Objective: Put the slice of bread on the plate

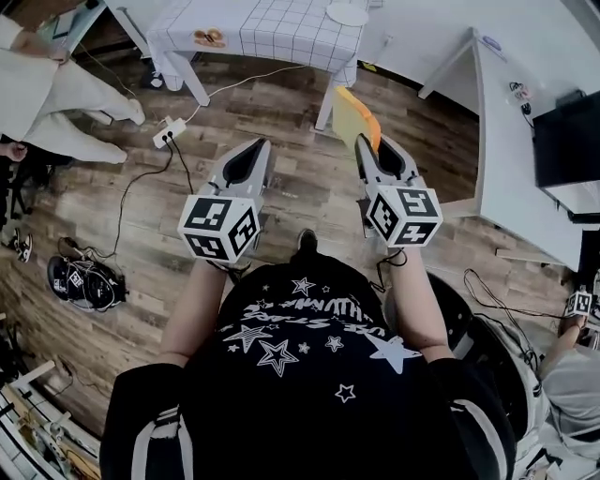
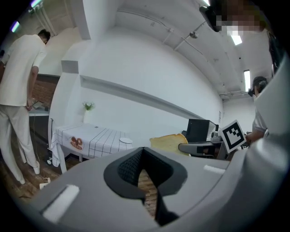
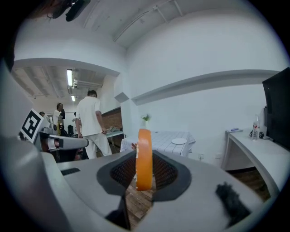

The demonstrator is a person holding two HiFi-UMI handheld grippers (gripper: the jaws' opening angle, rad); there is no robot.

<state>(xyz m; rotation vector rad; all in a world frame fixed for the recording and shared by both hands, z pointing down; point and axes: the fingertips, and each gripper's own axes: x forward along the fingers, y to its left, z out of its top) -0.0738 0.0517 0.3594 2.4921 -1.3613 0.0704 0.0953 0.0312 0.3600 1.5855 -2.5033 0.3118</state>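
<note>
My right gripper [image 1: 367, 142] is shut on a slice of bread [image 1: 354, 117], which stands on edge with its orange crust toward me. In the right gripper view the bread [image 3: 144, 158] stands upright between the pads [image 3: 165, 174]. My left gripper [image 1: 257, 148] is carried level beside it, its tips together and nothing in it. From the left gripper view the bread [image 2: 168, 141] shows to the right. A small white plate [image 1: 348, 13] lies on the checked-cloth table [image 1: 281, 33] ahead, well beyond both grippers. The plate [image 3: 179, 141] sits near that table's right end.
A pastry print or food [image 1: 208, 37] lies at the table's left. A person in white [image 1: 56, 84] stands at the left. A power strip with cables [image 1: 169, 131] and a bag [image 1: 84, 281] lie on the wooden floor. A white desk [image 1: 511, 141] with a monitor [image 1: 567, 141] runs along the right.
</note>
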